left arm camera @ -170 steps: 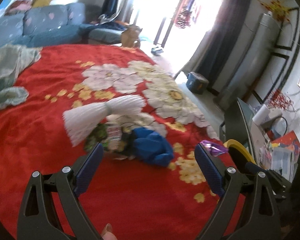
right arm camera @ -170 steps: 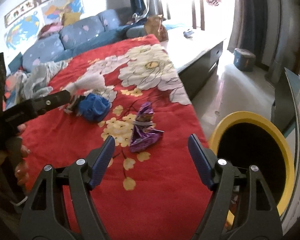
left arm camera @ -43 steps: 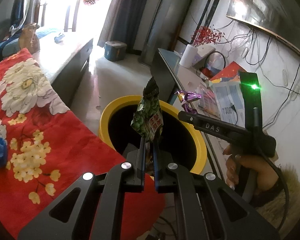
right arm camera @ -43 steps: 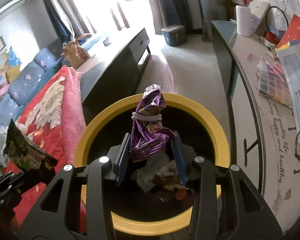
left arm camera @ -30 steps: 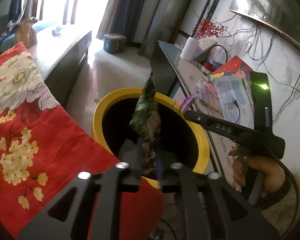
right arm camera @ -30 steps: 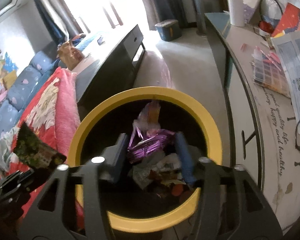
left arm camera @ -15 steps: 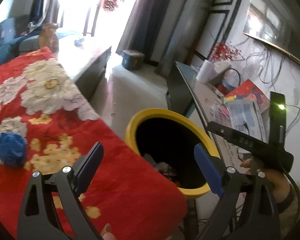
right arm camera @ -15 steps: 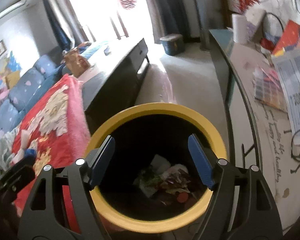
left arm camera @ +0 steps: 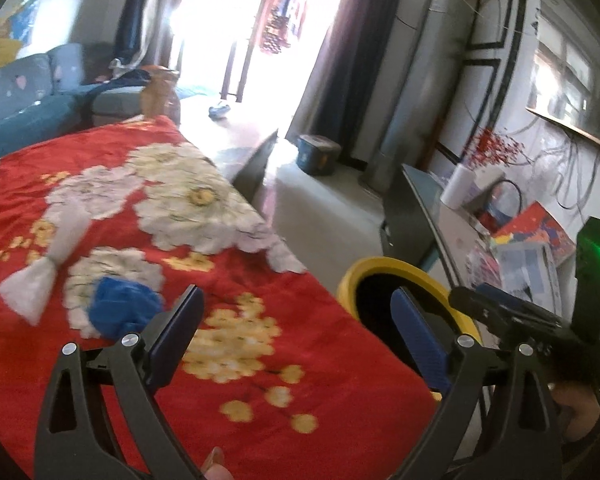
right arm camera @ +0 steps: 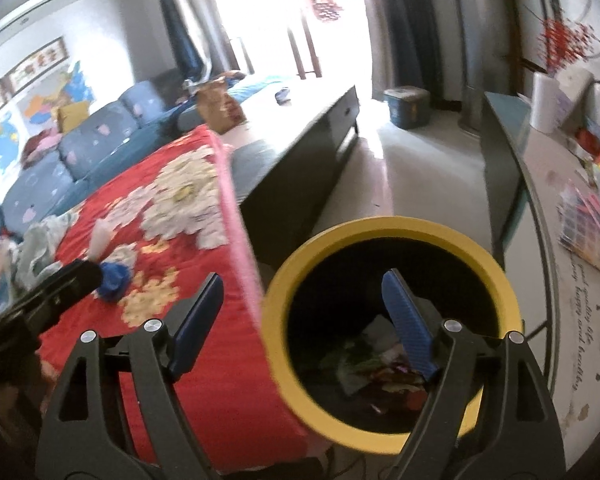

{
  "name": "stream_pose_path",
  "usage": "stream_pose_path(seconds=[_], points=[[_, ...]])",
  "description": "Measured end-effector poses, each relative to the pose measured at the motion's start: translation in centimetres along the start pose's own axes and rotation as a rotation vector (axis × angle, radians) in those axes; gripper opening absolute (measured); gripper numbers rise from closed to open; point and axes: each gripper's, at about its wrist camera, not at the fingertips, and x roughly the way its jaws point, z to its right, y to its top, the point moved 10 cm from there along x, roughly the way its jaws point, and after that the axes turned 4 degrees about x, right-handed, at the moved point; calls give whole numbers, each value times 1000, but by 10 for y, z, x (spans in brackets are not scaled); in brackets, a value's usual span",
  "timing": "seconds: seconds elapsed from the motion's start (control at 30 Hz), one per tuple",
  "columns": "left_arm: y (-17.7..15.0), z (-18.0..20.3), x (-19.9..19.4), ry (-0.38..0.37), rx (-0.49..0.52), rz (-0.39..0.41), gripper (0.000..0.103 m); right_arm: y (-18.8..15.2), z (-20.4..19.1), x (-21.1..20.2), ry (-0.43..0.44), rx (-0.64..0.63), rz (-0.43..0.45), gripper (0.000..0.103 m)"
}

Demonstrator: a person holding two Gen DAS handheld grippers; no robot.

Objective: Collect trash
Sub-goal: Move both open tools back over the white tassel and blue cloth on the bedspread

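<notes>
Blue-padded left gripper (left arm camera: 296, 332) and right gripper (right arm camera: 304, 320) both sat spread wide with nothing between the pads, right jaws just finished opening. Yellow bin (right arm camera: 380, 236) lower centre of the right view held wrappers (right arm camera: 364, 364) at its bottom. Blue wad (left arm camera: 120, 308) and white bundle (left arm camera: 40, 272) lay left on the red blanket (left arm camera: 300, 380).

Black claw (left arm camera: 296, 332), blue pads (left arm camera: 418, 336)
</notes>
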Motion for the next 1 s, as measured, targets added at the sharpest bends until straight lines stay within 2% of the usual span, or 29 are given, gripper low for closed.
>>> stream_pose_path(seconds=[0.27,0.67,1.0], points=[[4,-52,-18,84,-70,32,93,-12,-53,8,63,-89,-36,73],[6,-113,-38,160,-168,65,93,-34,-131,19,162,-203,-103,74],[0,-165,-52,229,-257,78,93,-44,-170,37,209,-257,-161,74]])
